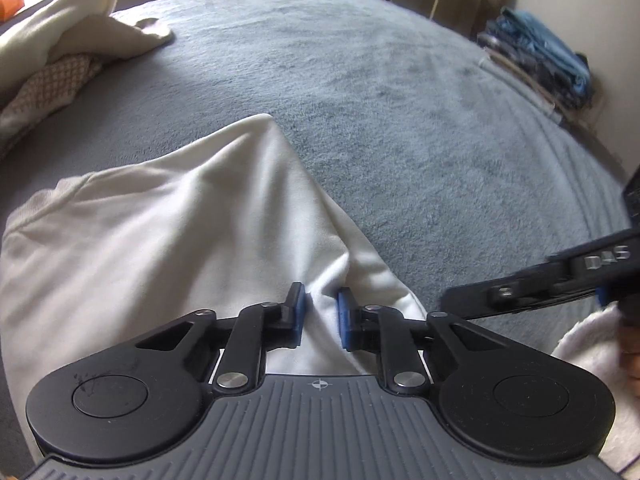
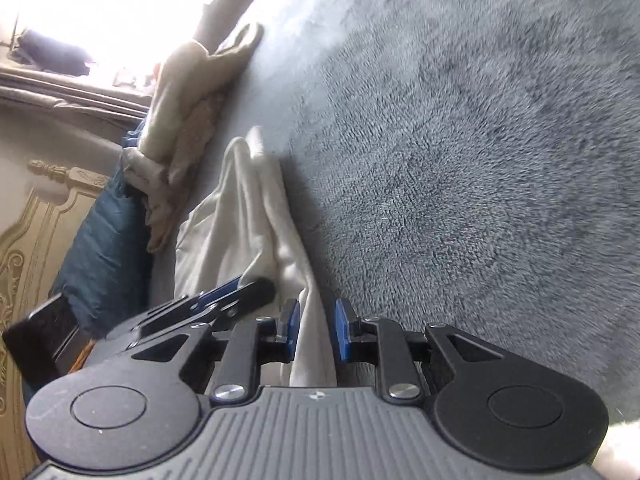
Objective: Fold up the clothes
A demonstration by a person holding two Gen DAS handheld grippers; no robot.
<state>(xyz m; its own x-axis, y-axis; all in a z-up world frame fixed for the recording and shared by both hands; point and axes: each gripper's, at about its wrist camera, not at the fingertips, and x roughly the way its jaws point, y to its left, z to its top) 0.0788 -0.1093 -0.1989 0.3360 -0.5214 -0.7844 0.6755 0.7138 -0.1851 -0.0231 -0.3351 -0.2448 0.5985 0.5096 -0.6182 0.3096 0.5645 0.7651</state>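
Taking the white garment point(image 1: 160, 248) as landmark: it lies on the grey fleece blanket point(image 1: 400, 100) covering the bed, at the near edge, rumpled into ridges. Far to its left, a heap of cream and patterned clothes point(image 1: 60, 52) waits at the blanket's edge. The left claw point(image 1: 319, 312) sits at the garment's near right part, its blue pads drawn in on a raised fold of the cloth, clamped on it. Just right of that, the right claw point(image 2: 316, 326) has a hanging strip of the same garment between its pads; the gap looks narrow and the cloth seems pinched, so I judge it clamped too. Far right beyond the garment, a stack of folded blue clothes point(image 1: 540, 60) stands by the wall

The garment looks light, soft and limp: it will sag and bunch wherever unsupported, and a thin pinch may slip free. Better holds would be two corners or a hem edge, well apart, so the cloth spreads flat for folding
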